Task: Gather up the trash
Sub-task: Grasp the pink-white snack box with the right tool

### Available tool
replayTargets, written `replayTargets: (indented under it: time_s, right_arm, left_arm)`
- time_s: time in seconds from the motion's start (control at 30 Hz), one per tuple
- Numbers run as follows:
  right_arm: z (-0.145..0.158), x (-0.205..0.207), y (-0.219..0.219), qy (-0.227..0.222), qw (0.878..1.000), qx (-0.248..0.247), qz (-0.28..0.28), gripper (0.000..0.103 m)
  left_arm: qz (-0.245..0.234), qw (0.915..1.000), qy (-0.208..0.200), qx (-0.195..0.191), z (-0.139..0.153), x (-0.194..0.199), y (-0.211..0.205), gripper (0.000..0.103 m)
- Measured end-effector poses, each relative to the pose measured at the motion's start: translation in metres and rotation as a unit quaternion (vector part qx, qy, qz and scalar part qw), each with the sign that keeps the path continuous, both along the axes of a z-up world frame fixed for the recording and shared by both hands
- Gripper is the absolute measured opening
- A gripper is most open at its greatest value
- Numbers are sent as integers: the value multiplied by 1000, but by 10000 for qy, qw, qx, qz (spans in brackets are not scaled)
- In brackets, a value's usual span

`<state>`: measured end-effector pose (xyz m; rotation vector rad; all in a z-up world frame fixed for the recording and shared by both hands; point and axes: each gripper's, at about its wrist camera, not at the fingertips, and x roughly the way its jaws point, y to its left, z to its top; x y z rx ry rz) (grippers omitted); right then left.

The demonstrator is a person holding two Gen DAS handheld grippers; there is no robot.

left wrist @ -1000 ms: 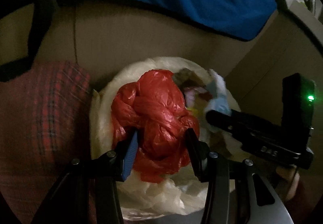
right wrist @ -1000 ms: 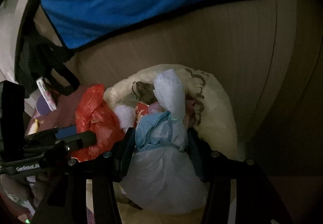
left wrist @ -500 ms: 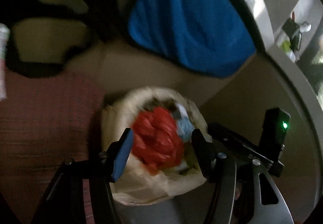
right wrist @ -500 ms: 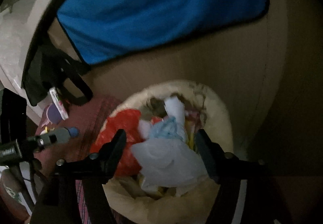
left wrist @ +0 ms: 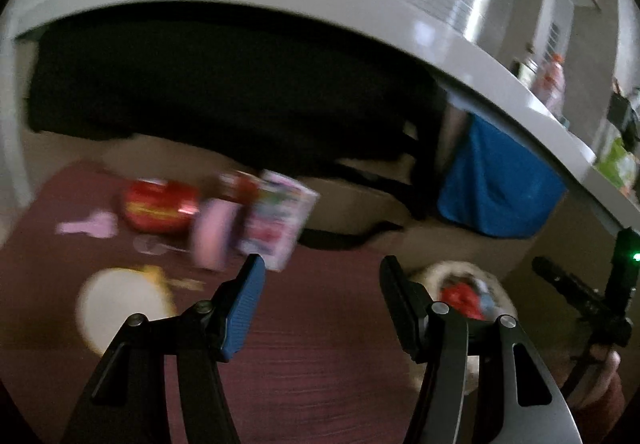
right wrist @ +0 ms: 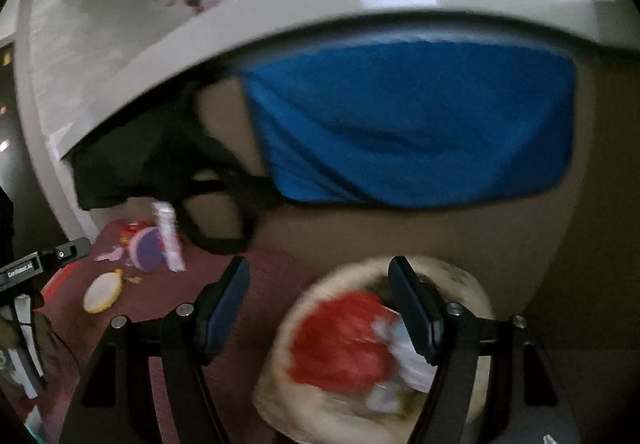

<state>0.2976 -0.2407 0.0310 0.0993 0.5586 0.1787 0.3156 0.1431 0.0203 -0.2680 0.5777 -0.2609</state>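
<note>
Counts: one trash bin [right wrist: 472, 284], cream liner, with one red bag [right wrist: 340, 340] and one pale blue-white bag [right wrist: 408, 356] inside. Two grippers. On the maroon mat [left wrist: 320, 364] left of the bin: one red tin [left wrist: 160, 203], one pink round piece [left wrist: 210, 238], one printed carton [left wrist: 276, 224], one white disc [left wrist: 120, 308], one small pink scrap [left wrist: 88, 226]. One blue cloth [right wrist: 412, 127] hangs from the table edge [right wrist: 280, 11] above the bin.

Left gripper [left wrist: 320, 302]: jaws spread wide, nothing between them, only mat behind. Bin sits right of it, partly behind its right finger [left wrist: 400, 304].

Right gripper [right wrist: 320, 304]: jaws apart, empty. Bin is directly below and ahead; red bag shows in the gap, pale bag is partly behind the right finger [right wrist: 416, 308].

Both bags lie in the bin, free of either gripper.

Hard to read: both views are motion-blurred. Items on the mat are smeared, labels illegible. Under the table beyond the mat is a dark mass with black straps [right wrist: 208, 195], shape unclear. Bin's near rim is cut off by the gripper frame in both views.
</note>
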Motion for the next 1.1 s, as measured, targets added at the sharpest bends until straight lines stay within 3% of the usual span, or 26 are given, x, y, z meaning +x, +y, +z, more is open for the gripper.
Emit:
replayTargets:
  time_s: [0.17,0.43,0.63,0.8,0.87,0.93,1.1]
  right_arm:
    - [2,18,69,67,9982,-61,597,69]
    - [-29,73,182,419,9878,-286,1470,69]
    - [-56,118,238,372,9885,-601,1334,69]
    - [-73,153,253,452,9936,-572,858,68]
    - [-78,167,255,692,9916,-351,1030,59]
    - [-80,167,258,929,9863,-157,1352,24]
    - [-77,119,265,971,9739,-240,2036,18]
  left_arm:
    - [514,9986,-71,77,-2,-10,59,60]
    - [1450,9886,-85,396,3,-37,162,60]
    - [2142,9744,-224,637,16,-70,231,60]
    - [2221,9744,-176,291,-4,-78,260,60]
    - [2107,9774,-62,159,-15,-73,258,60]
    - [1949,9808,81,28,-31,-67,252,60]
    - [1509,9881,265,-139,-57,-52,226,60]
